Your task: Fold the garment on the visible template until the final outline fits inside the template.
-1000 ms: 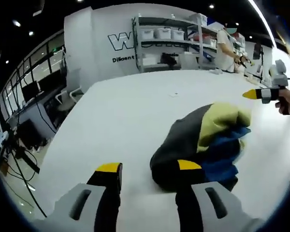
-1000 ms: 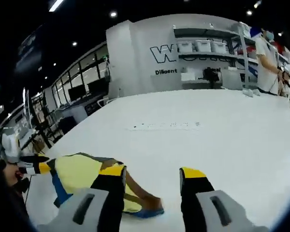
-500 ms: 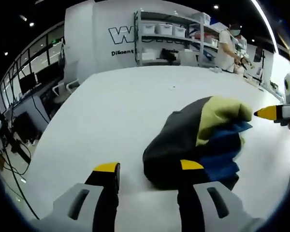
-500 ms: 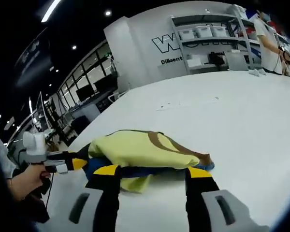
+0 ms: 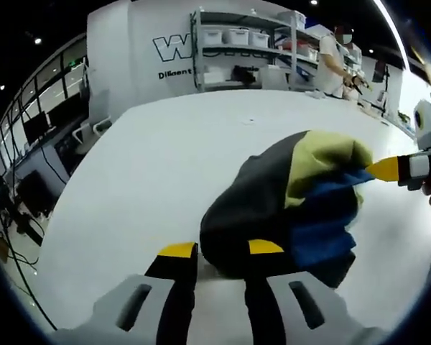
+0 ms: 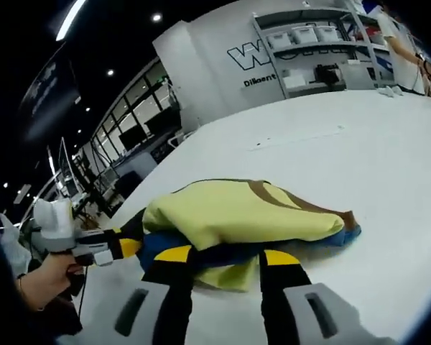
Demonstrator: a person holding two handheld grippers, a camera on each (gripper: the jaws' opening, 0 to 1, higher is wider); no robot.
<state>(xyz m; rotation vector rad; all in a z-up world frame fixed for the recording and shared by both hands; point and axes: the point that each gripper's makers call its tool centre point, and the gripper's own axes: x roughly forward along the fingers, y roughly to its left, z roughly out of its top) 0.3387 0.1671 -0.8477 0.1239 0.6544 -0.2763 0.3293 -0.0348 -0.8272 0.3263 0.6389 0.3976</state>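
The garment [image 5: 294, 205] lies bunched on the white table [image 5: 151, 165], dark, yellow and blue layers heaped together; no template outline is discernible. The left gripper [image 5: 223, 251] sits at the dark edge nearest it, jaws narrow, seemingly closing on the hem, though a firm hold cannot be confirmed. The right gripper [image 6: 219, 256] meets the yellow and blue edge [image 6: 223, 269], jaws narrow; grip likewise uncertain. Judged: both ends taken for spreading.
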